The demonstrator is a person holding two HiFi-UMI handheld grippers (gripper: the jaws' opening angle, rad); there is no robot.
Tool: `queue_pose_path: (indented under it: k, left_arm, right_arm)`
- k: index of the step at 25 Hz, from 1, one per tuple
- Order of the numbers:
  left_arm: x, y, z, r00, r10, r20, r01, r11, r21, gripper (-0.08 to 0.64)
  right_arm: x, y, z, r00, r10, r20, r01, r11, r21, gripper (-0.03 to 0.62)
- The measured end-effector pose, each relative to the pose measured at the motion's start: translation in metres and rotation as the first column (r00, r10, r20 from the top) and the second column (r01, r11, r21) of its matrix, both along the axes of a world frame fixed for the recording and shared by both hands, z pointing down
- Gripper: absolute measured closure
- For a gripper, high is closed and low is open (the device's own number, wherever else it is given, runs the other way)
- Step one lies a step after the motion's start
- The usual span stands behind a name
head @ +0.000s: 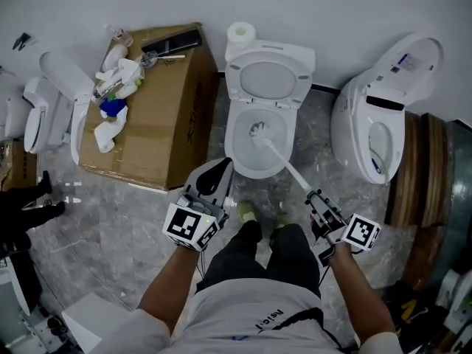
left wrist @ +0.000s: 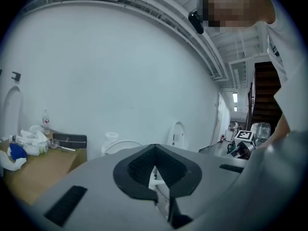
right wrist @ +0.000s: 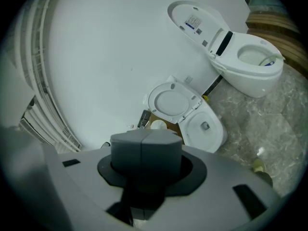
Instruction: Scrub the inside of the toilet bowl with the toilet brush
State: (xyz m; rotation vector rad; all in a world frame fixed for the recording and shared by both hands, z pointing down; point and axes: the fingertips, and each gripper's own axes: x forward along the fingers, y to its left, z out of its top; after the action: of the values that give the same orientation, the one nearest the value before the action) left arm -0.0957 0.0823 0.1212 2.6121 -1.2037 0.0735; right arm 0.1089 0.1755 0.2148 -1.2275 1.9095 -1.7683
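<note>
Brush (head: 283,160) has its head inside the bowl (head: 231,143), and its handle slants up to the right gripper (head: 318,202). That gripper's jaws are pressed together, apparently on the handle's end. Left gripper (head: 218,175) hangs near the bowl's front, its jaws meeting at the tips and holding nothing.

The grey stone floor (head: 140,212) is carrying everything. A white toilet (head: 234,135) is standing in the middle, by the wall. A big cardboard box (head: 158,116) is sitting just beside it on the left. A second toilet (head: 354,131) is standing on the right. Two shoes (head: 247,212) are standing near the middle one.
</note>
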Motion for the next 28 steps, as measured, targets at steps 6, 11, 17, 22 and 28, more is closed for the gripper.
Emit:
queue_pose_path:
  k: [6,11,17,22,28]
  left_arm:
    - [0.002,-0.037,0.055,1.0,-0.002,0.012,0.003,0.999,-0.048,0.552]
    - [-0.001,-0.065,0.113,0.998,-0.062,0.017,0.063,0.995,-0.079,0.552]
    - [-0.001,-0.089,0.194,0.992,-0.107,0.061,0.113,0.986,-0.125,0.552]
    - [0.0,-0.103,0.249,0.989,-0.127,0.078,0.139,0.975,-0.171,0.552]
    - [0.009,-0.117,0.294,0.988,-0.127,0.087,0.141,0.973,-0.183,0.552]
  right_arm:
    - [-0.004,-0.028,0.076,0.997,-0.011,-0.07,0.004,0.994,-0.106,0.434]
    - [-0.017,-0.058,0.146,0.997,-0.036,-0.063,0.026,0.989,-0.145,0.434]
    - [-0.021,-0.101,0.245,0.994,-0.081,-0.069,0.066,0.98,-0.19,0.434]
    - [-0.027,-0.12,0.316,0.987,-0.137,-0.089,0.113,0.966,-0.23,0.434]
    - [-0.035,-0.147,0.369,0.983,-0.156,-0.097,0.129,0.961,-0.243,0.434]
